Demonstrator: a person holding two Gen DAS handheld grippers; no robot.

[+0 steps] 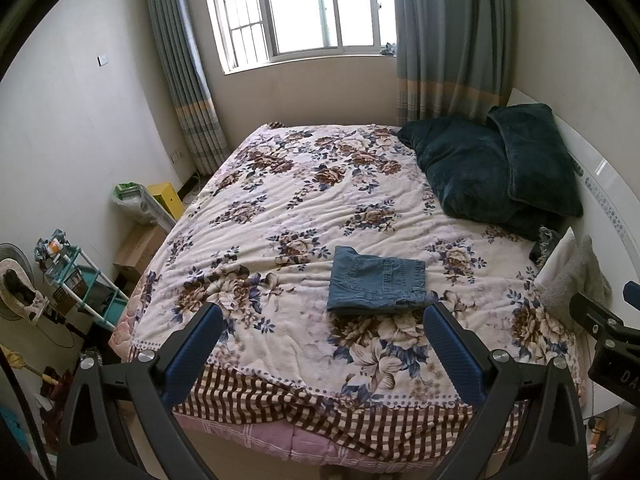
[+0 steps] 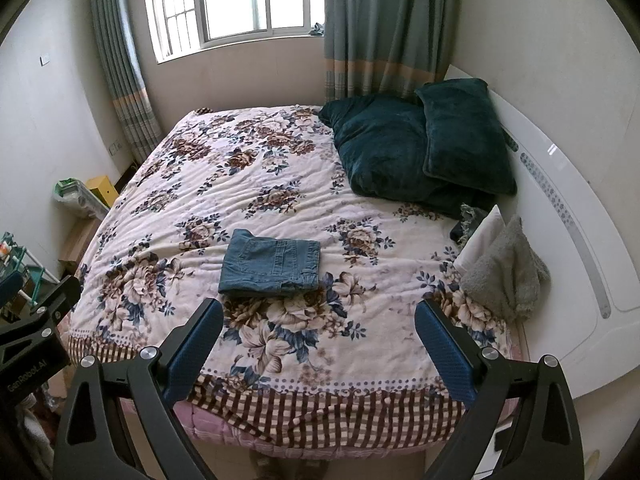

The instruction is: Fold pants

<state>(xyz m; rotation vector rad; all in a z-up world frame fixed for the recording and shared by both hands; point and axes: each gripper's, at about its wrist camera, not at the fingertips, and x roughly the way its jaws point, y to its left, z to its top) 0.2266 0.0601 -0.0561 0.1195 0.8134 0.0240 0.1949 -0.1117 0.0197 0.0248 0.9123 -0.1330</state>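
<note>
A bedroom, daylight coming through the window point(image 1: 300, 8) behind a bed spread with a flowered blanket point(image 1: 280, 208). On that blanket, toward its near edge, the pants point(image 1: 376, 282) lie as a compact blue denim rectangle, several layers stacked, a back pocket facing up; the fold looks finished or nearly so. The stack is flat, but its near-right corner looks a little ragged, with an edge poking out, so any careless nudge or a one-sided lift could slide the layers apart and undo the fold. The soft, wrinkled blanket beneath could also drag along with them. The left gripper point(image 1: 324, 320) hangs above the blanket's near edge with its jaws spread wide and empty, the pants just beyond and between its fingertips, not touched. The right gripper point(image 2: 318, 316) is likewise spread and empty, with the pants ahead and toward its left finger. Dark green pillows point(image 2: 416, 144) sit far back on the blanket, well apart.
</note>
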